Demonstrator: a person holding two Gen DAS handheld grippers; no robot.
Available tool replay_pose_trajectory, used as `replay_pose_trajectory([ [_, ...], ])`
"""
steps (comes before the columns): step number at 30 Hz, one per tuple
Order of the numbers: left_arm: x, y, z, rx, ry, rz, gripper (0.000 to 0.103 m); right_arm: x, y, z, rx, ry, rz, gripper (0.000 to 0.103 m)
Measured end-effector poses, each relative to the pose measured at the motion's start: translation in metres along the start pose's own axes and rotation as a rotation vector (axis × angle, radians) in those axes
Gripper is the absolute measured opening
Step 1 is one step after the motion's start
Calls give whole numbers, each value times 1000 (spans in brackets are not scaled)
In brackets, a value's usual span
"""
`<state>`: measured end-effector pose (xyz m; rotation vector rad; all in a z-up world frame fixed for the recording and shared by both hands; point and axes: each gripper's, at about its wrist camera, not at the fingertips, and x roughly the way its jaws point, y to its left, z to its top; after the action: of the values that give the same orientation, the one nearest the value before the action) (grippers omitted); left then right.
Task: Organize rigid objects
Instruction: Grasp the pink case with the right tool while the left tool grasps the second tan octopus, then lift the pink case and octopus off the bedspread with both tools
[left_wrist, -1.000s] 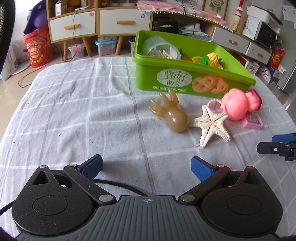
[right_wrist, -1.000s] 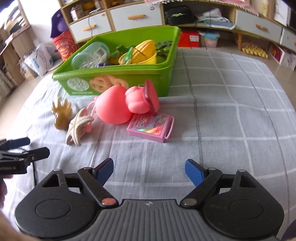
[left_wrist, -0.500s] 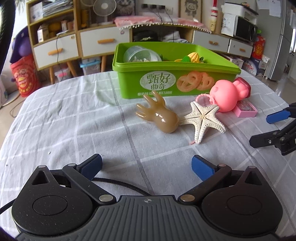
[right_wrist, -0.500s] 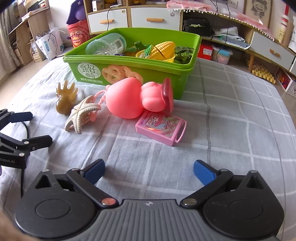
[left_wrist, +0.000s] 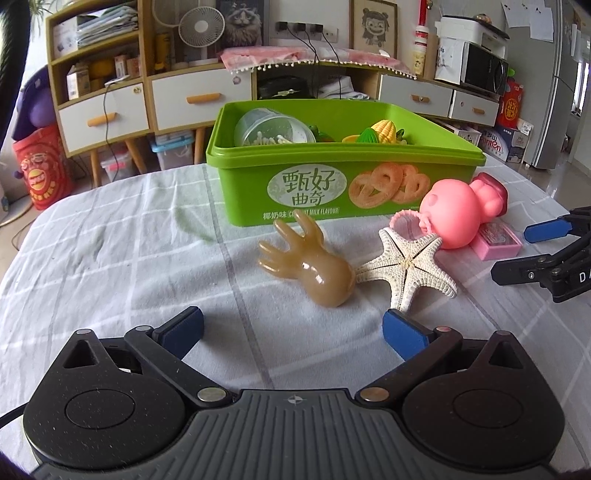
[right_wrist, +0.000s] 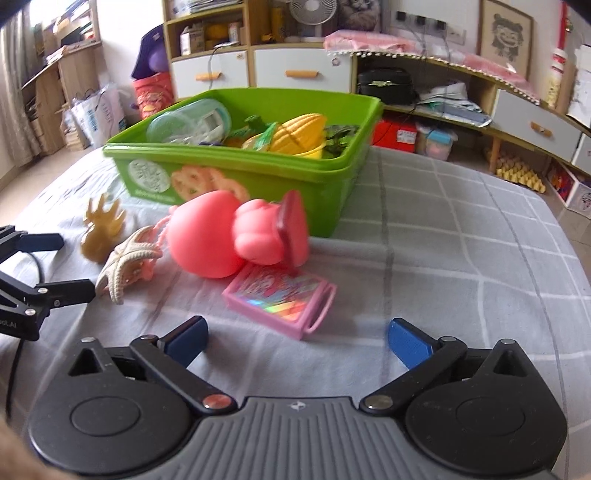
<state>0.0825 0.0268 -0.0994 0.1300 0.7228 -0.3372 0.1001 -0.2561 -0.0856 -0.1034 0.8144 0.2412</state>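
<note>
Lying just ahead of L claw (left_wrist: 291, 330): squid toy (left_wrist: 308, 264)

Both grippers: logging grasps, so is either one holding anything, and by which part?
Nothing is held. The left gripper and right gripper both have open jaws with only cloth between.

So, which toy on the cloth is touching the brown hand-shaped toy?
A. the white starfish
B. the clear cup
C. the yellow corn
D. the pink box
A: an arm of the white starfish meets the rounded end of the brown hand-shaped toy; the corn and cup are in the green bin.
</note>
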Motion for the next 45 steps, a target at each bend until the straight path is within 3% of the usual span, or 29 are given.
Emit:
replay_pose_trajectory([
  [9,9,-5,10,-3,5,6,101,7,1,5,27,-33,-29,78],
  [12,12,-7,12,-1,-1,6,99,8,3,8,29,-38,-31,73],
  [21,14,-15,21,15,-19,-2,76,7,8,13,13,-48,-17,49],
  [25,14,-16,24,23,-12,-5,60,6,13,15,0,-43,0,36],
  [45,1,-9,32,-122,119,3,59,-4,16,24,108,118,-22,35],
])
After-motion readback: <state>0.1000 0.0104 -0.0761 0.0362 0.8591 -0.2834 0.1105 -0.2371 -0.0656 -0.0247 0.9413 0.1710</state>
